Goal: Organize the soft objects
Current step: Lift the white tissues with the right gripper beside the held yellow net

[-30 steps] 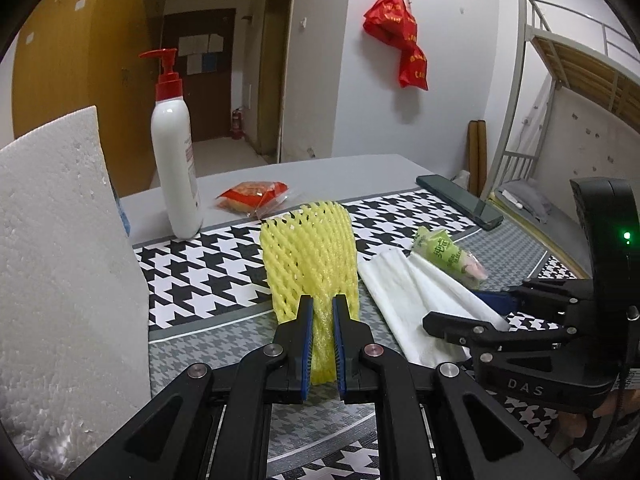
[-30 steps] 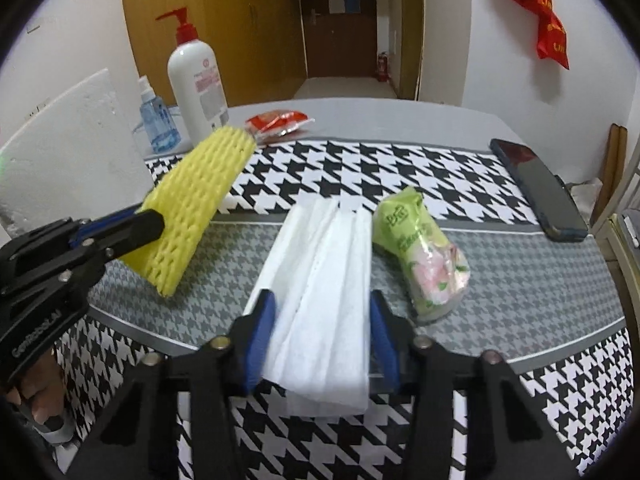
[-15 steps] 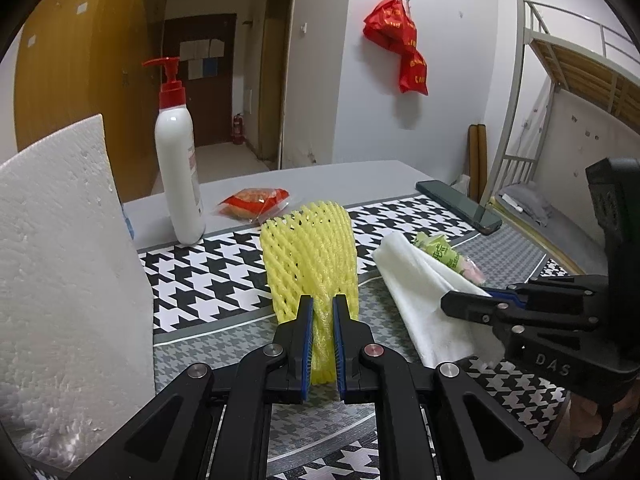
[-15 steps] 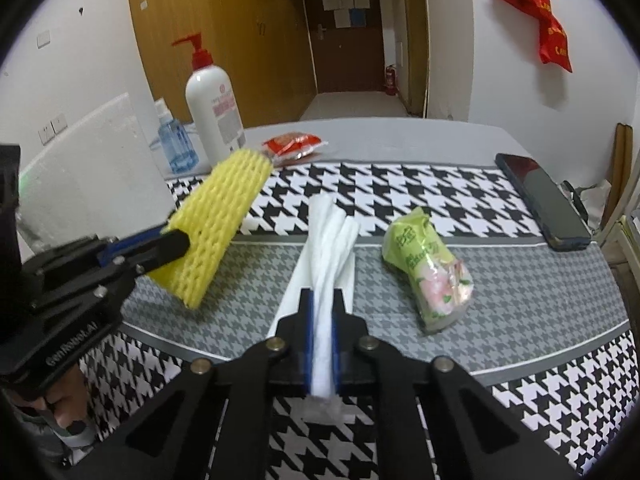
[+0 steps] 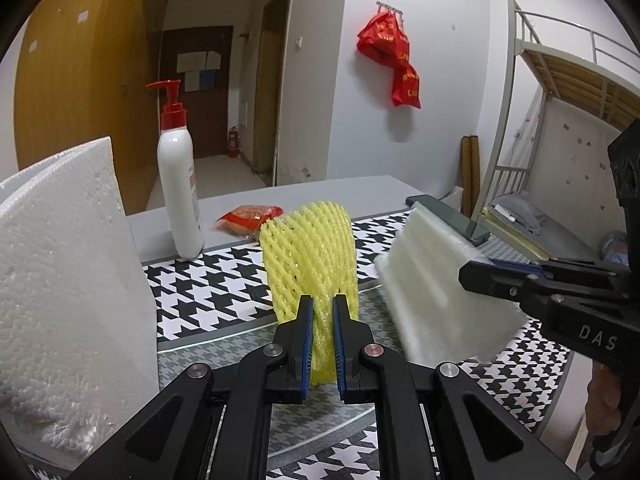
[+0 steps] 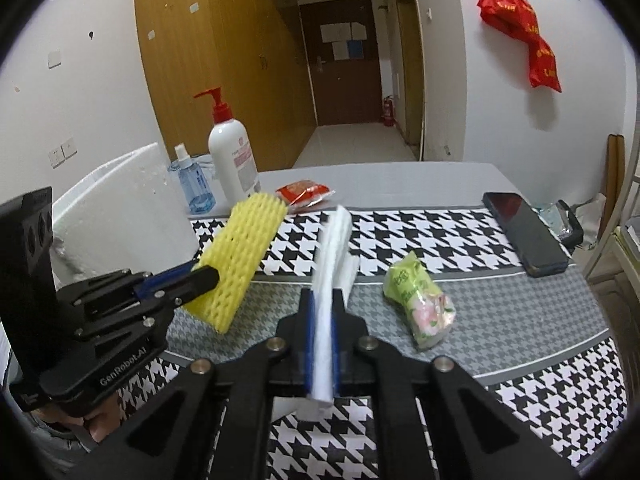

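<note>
A: Starting with the left gripper (image 5: 320, 312): clenched on the yellow foam net (image 5: 310, 256), pads pinching its near end, net sticking up and away from the fingers, clear of the table.

B: Right wrist view agrees, net (image 6: 240, 264) hangs tilted off that gripper (image 6: 202, 278), above the houndstooth mat (image 6: 420, 236). Right side?

A: Right gripper (image 6: 322, 320) is closed tight on the white foam sheet (image 6: 330, 276), folded into a narrow strip between the blue pads. Far end points up and forward. From the left wrist the sheet (image 5: 436, 276) is blurred, so can't say if its lower edge touches the mat; looks lifted.

B: Other soft stuff?

A: Green tissue pack (image 6: 418, 300) lying on the mat's grey band, right of the sheet, apart from both grippers. Red snack packet (image 6: 306, 192) on the bare grey table (image 6: 400, 184) past the mat.

B: Clutter?

A: White pump bottle (image 6: 232, 160), upright, far left; small blue spray bottle (image 6: 192, 188) just beside it. Big white foam block (image 5: 64, 272) at the left edge. Dark phone (image 6: 524, 232) on the mat's right side.
</note>
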Demonstrator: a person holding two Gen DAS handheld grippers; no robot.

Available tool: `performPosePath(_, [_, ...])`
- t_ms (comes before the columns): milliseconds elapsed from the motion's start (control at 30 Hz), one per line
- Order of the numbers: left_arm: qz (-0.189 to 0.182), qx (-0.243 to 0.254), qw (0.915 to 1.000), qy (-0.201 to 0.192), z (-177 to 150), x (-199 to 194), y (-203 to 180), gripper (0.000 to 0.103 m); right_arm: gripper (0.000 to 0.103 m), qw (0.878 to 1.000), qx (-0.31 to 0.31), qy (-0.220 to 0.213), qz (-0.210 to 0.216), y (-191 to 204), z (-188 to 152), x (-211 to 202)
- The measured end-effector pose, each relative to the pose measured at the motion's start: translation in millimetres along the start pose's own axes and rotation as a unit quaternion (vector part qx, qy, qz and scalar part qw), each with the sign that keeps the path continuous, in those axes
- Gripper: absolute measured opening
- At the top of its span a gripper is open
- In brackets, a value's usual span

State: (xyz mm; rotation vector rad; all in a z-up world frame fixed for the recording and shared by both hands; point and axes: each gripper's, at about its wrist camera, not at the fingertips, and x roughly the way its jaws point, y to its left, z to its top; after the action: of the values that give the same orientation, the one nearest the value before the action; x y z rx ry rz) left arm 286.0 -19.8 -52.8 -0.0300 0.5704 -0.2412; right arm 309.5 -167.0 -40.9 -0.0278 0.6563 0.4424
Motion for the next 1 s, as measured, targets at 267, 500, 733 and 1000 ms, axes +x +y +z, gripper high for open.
performPosePath(267, [-0.007, -0.001, 0.9999, -0.014, 2, -8, 1, 0.010, 0.010, 1.000, -0.001, -0.009, -0.007, 6, 4, -12])
performPosePath(500, [-0.003, -0.002, 0.9999, -0.015, 1, -11, 5, 0.010, 0.053, 0.999, 0.001, 0.040, -0.033, 3, -3, 28])
performPosePath(733, [-0.001, -0.005, 0.9999, -0.015, 2, -12, 6, 0.010, 0.053, 0.996, -0.014, 0.087, -0.035, 5, -5, 63])
performPosePath(1000, [-0.002, -0.010, 0.9999, -0.006, 2, -9, 9, 0.010, 0.039, 0.991, -0.028, 0.125, -0.045, 5, -11, 85])
